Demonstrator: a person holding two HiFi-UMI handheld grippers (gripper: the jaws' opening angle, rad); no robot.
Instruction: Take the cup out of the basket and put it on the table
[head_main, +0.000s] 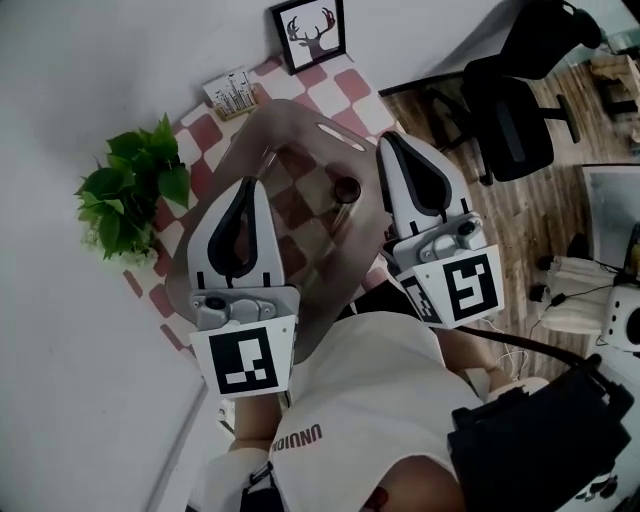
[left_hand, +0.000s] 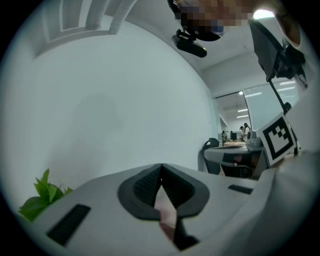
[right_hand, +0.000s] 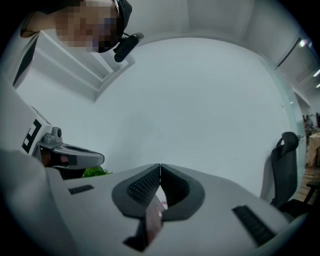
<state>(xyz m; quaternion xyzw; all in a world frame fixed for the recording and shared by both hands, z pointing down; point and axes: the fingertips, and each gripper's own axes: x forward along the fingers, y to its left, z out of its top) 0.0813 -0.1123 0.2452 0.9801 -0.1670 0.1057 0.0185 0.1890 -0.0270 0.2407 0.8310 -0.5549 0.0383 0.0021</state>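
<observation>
From the head view, both tools hang side by side above the red-and-white checked tabletop (head_main: 340, 88). The left gripper (head_main: 249, 193) is over the near-left part of the smoky see-through basket (head_main: 300, 125), and the right gripper (head_main: 389, 150) is over its right edge. And there's the cup (head_main: 346, 190), a small dark one, standing inside the basket, closer to the right gripper than the left, with neither tool touching it. A leafy plant (head_main: 130, 190) sits at the table's left edge, a framed deer picture (head_main: 311, 33) leans against the wall at the back, and an office chair (head_main: 512, 112) stands off to the right on the wood floor. In the left gripper view, the left gripper (left_hand: 161, 172) is clenched, ribbed pads pressed tip to tip with nothing between them. It points at a pale wall (left_hand: 115, 100), with plant leaves (left_hand: 42, 199) low on the left and the other tool's marker cube (left_hand: 278, 138) on the right. In the right gripper view, the right gripper (right_hand: 160, 171) is clenched too and holds nothing, and the left tool's body (right_hand: 67, 156) pokes in from the left edge.
</observation>
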